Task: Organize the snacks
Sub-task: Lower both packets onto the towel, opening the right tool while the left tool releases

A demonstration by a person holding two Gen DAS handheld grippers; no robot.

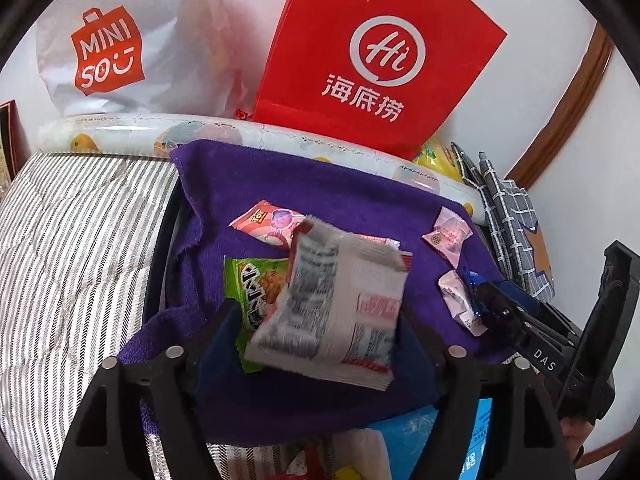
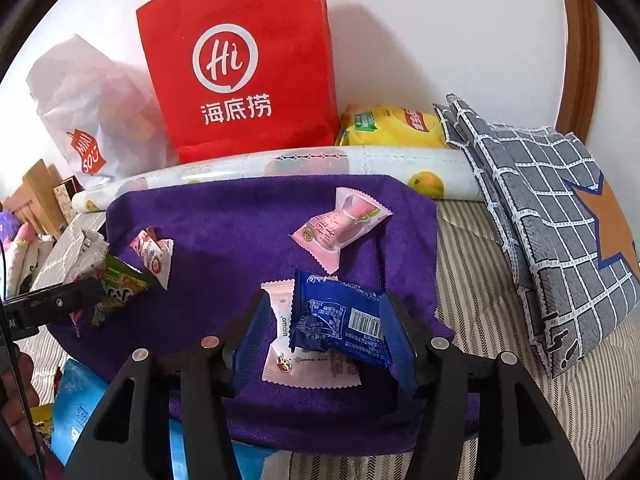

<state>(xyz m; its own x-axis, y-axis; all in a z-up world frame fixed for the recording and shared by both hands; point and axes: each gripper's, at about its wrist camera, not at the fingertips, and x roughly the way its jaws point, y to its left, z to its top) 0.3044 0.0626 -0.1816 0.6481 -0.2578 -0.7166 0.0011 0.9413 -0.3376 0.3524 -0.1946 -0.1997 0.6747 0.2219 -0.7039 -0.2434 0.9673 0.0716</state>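
A purple towel [image 1: 320, 196] [image 2: 240, 220] lies on the bed with snacks on it. My left gripper [image 1: 320, 320] is shut on a white and red snack packet [image 1: 340, 304], held above a green packet [image 1: 252, 280]. It also shows in the right wrist view [image 2: 86, 280] at the left. My right gripper [image 2: 324, 328] is shut on a blue snack packet [image 2: 344, 320], over a white and pink packet [image 2: 304, 364]. It shows in the left wrist view [image 1: 486, 300] at the right. Pink candies [image 2: 340, 228] [image 1: 448, 236] and a pink packet [image 1: 268, 220] lie loose on the towel.
A red paper bag [image 1: 376, 56] [image 2: 244, 64] and a white Miniso bag [image 1: 120, 40] stand against the wall. A rolled fruit-print sheet [image 2: 360, 168], a yellow packet [image 2: 392, 126] and a grey checked pillow [image 2: 560, 216] border the towel. More packets [image 2: 76, 404] lie near the front.
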